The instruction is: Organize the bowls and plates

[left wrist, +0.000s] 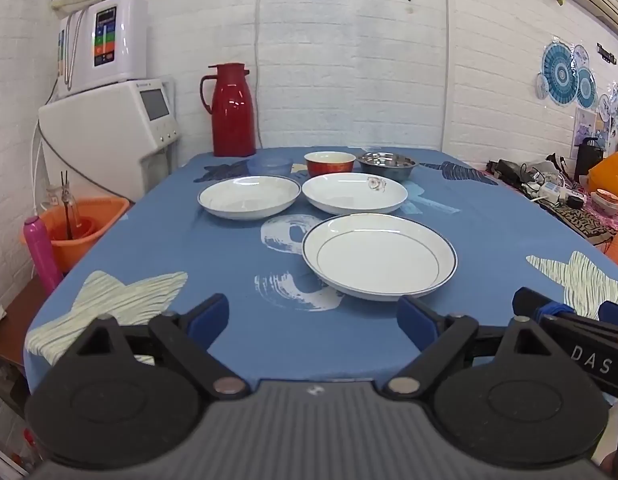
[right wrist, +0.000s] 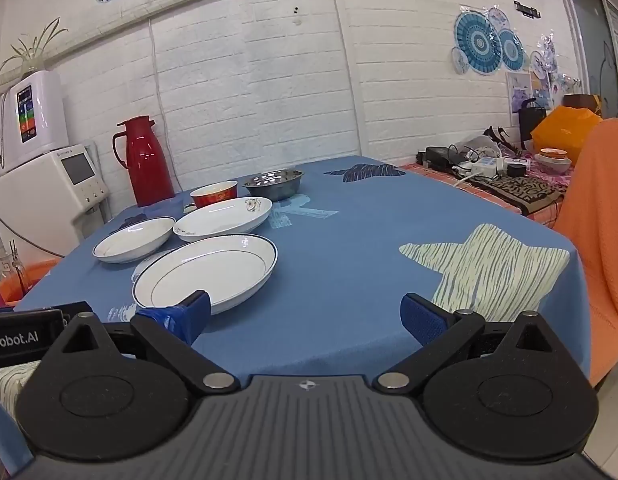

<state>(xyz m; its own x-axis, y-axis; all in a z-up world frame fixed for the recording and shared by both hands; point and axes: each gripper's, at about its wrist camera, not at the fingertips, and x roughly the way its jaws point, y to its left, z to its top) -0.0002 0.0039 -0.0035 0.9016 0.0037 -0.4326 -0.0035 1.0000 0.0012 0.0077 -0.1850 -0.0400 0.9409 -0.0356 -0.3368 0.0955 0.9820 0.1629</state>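
Looking down the left wrist view: left gripper (left wrist: pixel 313 314) hovers over the near edge of the table, fingers spread wide, nothing between them. Blue tablecloth (left wrist: pixel 189 248) with starfish prints covers the table. Nearest is a large white plate with dark rim (left wrist: pixel 379 258), just ahead of the right fingertip. Behind it two more white plates side by side, apart from each other: a plain rimmed plate (left wrist: pixel 249 196) on the left, a plate with floral mark (left wrist: pixel 353 193) on the right. Back row: small blue bowl (left wrist: pixel 269 166), red bowl (left wrist: pixel 329 162), steel bowl (left wrist: pixel 387 165). Red thermos jug (left wrist: pixel 231 110) stands at the far edge by the brick wall. Right gripper (left wrist: pixel 569 312) partly visible at the right edge.

Right wrist view: right gripper (right wrist: pixel 305 312) also spread apart and empty, over the near table edge. Left fingertip overlaps the big plate's (right wrist: pixel 207 270) near rim in frame; contact can't be judged. Other plates (right wrist: pixel 133 238) (right wrist: pixel 223 216), red bowl (right wrist: pixel 213 194) and steel bowl (right wrist: pixel 273 184) sit beyond. Orange cloth (right wrist: pixel 593 216) drapes at right
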